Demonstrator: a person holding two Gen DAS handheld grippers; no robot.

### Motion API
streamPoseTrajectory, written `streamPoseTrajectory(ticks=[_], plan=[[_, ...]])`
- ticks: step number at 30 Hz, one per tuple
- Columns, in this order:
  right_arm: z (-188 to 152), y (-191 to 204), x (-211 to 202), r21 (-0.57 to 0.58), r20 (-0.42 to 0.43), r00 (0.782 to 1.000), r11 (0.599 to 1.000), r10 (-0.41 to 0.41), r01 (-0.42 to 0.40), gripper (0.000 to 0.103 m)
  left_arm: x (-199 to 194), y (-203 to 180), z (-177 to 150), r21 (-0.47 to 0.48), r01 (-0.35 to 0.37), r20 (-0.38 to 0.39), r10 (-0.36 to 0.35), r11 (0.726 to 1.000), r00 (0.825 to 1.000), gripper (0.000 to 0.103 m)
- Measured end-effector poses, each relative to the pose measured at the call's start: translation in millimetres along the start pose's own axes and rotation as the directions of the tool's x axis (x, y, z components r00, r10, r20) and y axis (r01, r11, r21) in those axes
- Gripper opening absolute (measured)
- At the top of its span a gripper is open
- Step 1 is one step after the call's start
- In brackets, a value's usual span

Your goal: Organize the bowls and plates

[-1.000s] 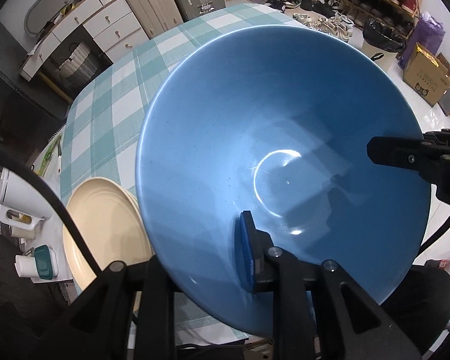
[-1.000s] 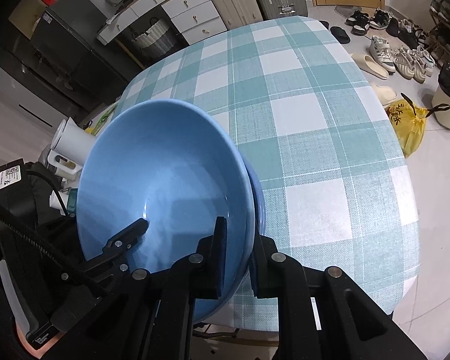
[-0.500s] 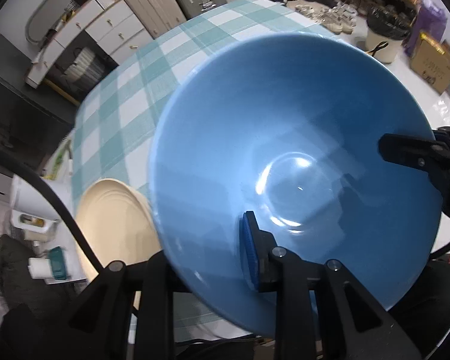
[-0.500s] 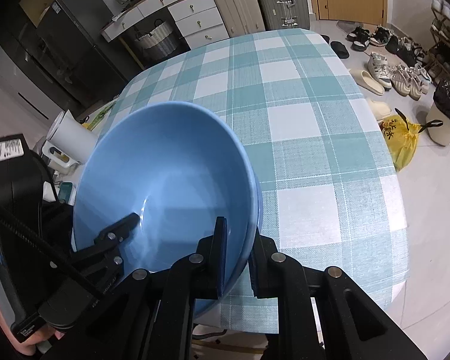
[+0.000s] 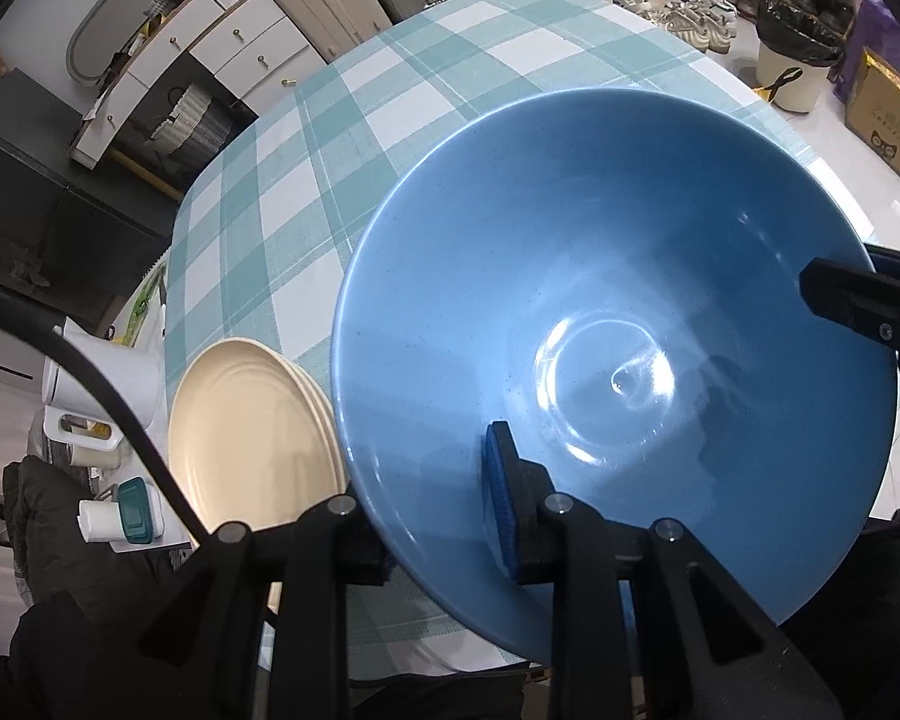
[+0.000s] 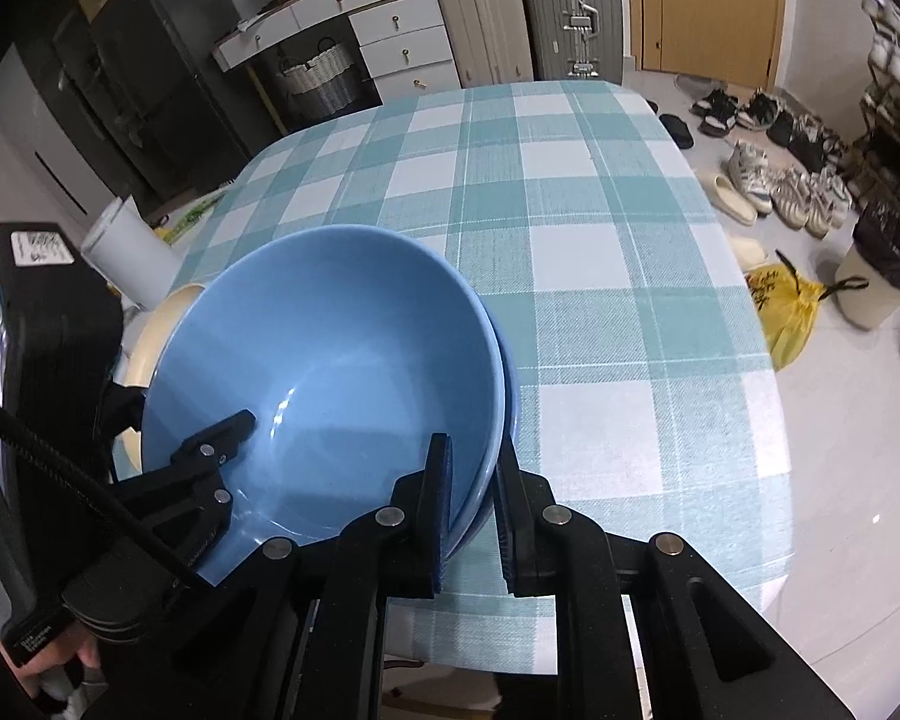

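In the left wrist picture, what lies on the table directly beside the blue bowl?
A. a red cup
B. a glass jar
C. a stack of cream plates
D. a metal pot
C: cream plates lie stacked at the blue bowl's left rim.

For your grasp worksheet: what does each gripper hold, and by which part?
Both hold the blue bowl by its rim: right gripper on one side, left gripper opposite.

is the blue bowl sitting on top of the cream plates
No, in the left wrist view the blue bowl sits beside the stack of cream plates, its rim only overlapping their right edge.
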State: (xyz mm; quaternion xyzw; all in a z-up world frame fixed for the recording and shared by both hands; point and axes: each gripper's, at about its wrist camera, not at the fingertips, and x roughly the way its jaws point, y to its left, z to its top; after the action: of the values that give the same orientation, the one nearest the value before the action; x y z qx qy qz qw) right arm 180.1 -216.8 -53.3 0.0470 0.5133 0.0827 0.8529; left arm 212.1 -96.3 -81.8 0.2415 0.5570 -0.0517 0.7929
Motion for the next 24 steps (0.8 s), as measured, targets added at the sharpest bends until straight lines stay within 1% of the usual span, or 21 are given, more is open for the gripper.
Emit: streamPoseTrajectory(ticks=[4,7,9,14,17,20,24], plan=[[0.6,-1.3,-2.4,0.0,0.017,1.0,1.0,-0.003,0.003,0.014,5.2,0.0,-1.8,-0.008,0.004,0.003,-0.004,1.0,1.0,0.025],[1.9,-0.3,-4.1,-0.014,0.026,1.0,1.0,-0.007,0.007,0.014,10.8,-3.3,-3.8,0.01,-0.013,0.0,0.013,1.0,1.0,0.028],[2.6,2.3,-5.6,-0.028,0.033,0.999,1.0,-0.007,0.008,0.014,11.6,-5.2,-4.8,0.018,-0.002,0.018,0.002,1.0,1.0,0.03],[4.9,9.9,-10.3,-0.051,0.054,0.999,0.999,-0.003,0.006,0.014,13.9,-7.3,-6.3,0.026,-0.002,0.028,0.001,1.0,1.0,0.033],[4.4,11.8,-8.4,-0.053,0.05,0.999,0.999,-0.004,0.007,0.014,17.3,-1.4,-7.5,0.0,0.042,0.023,-0.042,0.999,0.999,0.035],[4.4,12.4,-8.1,-0.053,0.058,0.998,0.998,-0.021,0.024,0.014,20.3,5.2,-9.4,-0.03,0.075,0.03,-0.074,0.997,0.997,0.044],[5.2,7.8,-6.5,-0.037,0.08,0.997,0.999,-0.023,0.026,0.014,25.1,8.9,-11.7,-0.054,0.121,0.043,-0.119,0.991,0.992,0.047]])
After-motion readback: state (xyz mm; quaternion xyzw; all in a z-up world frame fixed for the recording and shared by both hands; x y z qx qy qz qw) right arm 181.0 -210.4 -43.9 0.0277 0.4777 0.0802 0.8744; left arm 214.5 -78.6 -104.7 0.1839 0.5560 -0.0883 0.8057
